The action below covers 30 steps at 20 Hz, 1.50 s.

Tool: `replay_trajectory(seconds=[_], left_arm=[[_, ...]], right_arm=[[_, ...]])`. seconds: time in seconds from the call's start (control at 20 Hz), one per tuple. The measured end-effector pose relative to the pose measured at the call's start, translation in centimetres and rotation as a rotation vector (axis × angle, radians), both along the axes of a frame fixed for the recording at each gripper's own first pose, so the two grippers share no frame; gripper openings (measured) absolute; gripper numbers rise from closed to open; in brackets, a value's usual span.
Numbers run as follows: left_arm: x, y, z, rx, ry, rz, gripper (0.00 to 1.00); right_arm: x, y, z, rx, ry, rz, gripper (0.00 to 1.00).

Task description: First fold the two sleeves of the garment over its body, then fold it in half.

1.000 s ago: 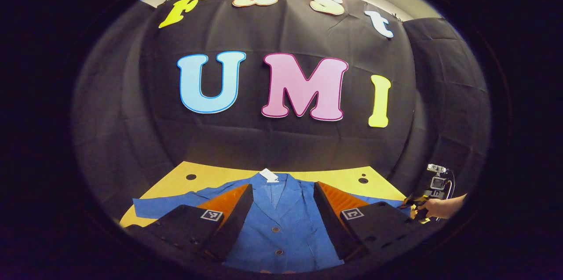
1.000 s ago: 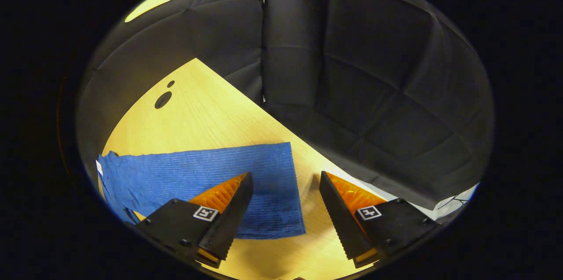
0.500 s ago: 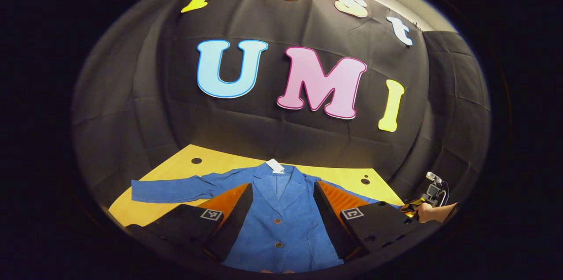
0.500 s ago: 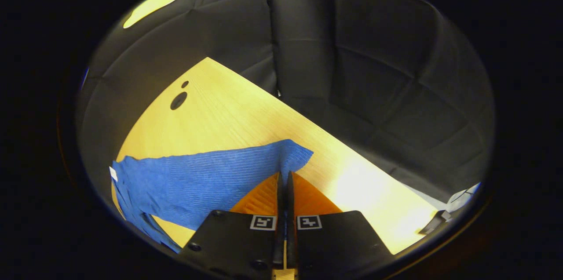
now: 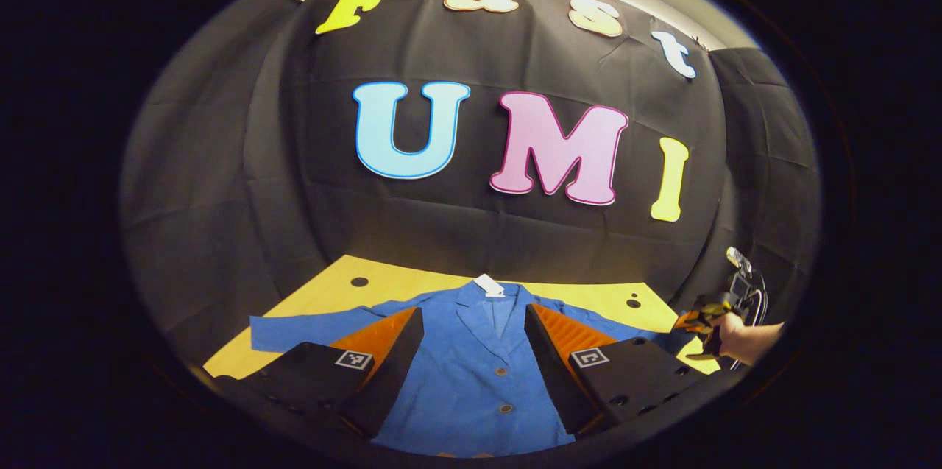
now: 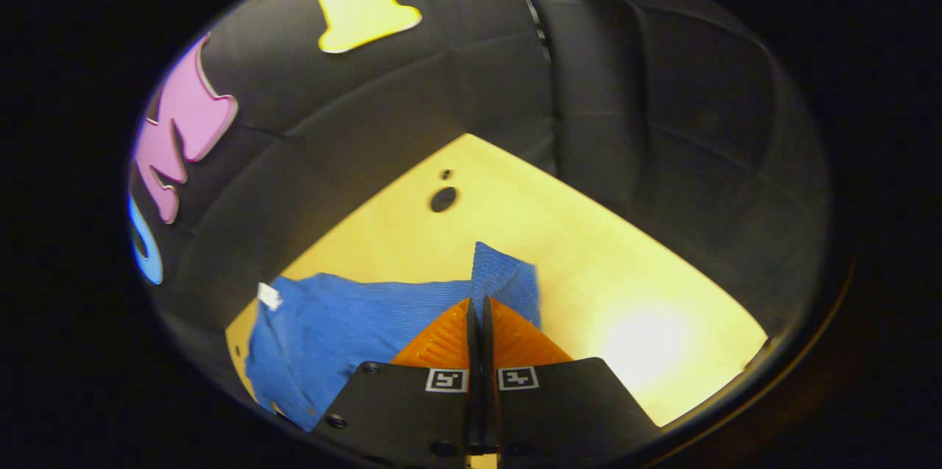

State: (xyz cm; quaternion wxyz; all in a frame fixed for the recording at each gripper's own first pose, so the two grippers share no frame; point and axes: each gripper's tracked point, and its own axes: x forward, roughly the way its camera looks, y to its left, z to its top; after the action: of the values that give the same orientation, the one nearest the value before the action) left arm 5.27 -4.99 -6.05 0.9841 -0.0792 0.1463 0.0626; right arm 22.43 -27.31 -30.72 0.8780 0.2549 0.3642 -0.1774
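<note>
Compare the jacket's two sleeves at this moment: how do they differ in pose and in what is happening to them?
The left sleeve lies flat and stretched out on the table, untouched; the left gripper hangs open above the jacket's body. The right sleeve is pinched at its cuff by the right gripper, and the cloth there is bunched and raised rather than flat. Both are the same blue ribbed cloth, and neither is folded over the body yet.

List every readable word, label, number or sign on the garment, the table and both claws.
White tag at the jacket's collar: too small to read.
Square markers on the left claw: coded patterns, no words.
Square markers on the right claw, shut on the sleeve: likewise.
Table: none.
</note>
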Motion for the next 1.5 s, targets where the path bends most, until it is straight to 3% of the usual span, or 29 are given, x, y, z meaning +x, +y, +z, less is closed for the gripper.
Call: replay_trajectory(seconds=[0.25, 0.55, 0.7, 0.75, 0.85, 0.95, 1.05, 1.1, 1.25, 1.5], left_arm=[[-3.8, 7.2, 0.9, 0.054, -0.042, 0.129, 0.8], [-10.9, 16.3, -2.4, -0.034, 0.023, 0.367, 0.8], [-13.8, 20.8, -5.0, -0.045, 0.064, 0.452, 0.8], [-14.2, 22.3, -5.8, -0.054, 0.072, 0.472, 0.8], [-14.6, 25.2, -7.3, -0.084, 0.073, 0.51, 0.8], [-14.1, 27.9, -10.0, -0.135, 0.085, 0.512, 0.8], [-13.0, 30.0, -13.2, -0.182, 0.148, 0.499, 0.8], [-12.7, 31.9, -15.9, -0.181, 0.263, 0.498, 0.8], [-8.9, 35.4, -20.3, -0.15, 0.383, 0.475, 0.83], [-2.1, 38.4, -26.1, -0.242, 0.54, 0.415, 0.83]], right_arm=[[4.6, 20.4, 2.7, 0.073, -0.057, 0.278, 0.01], [5.2, 44.6, 0.4, 0.084, -0.041, 0.557, 0.0], [4.4, 52.3, -3.9, 0.02, 0.016, 0.631, 0.02], [3.4, 54.0, -5.9, 0.003, 0.064, 0.646, 0.12], [1.8, 56.2, -8.1, -0.022, 0.111, 0.676, 0.55], [1.5, 55.6, -8.1, -0.106, 0.069, 0.699, 0.99], [1.2, 54.9, -6.3, -0.166, -0.02, 0.719, 0.99], [0.7, 54.5, -5.1, -0.173, -0.08, 0.727, 0.98], [-1.5, 52.9, -2.1, -0.185, -0.17, 0.731, 0.98], [-6.8, 47.9, -0.5, -0.169, -0.241, 0.72, 0.98]])
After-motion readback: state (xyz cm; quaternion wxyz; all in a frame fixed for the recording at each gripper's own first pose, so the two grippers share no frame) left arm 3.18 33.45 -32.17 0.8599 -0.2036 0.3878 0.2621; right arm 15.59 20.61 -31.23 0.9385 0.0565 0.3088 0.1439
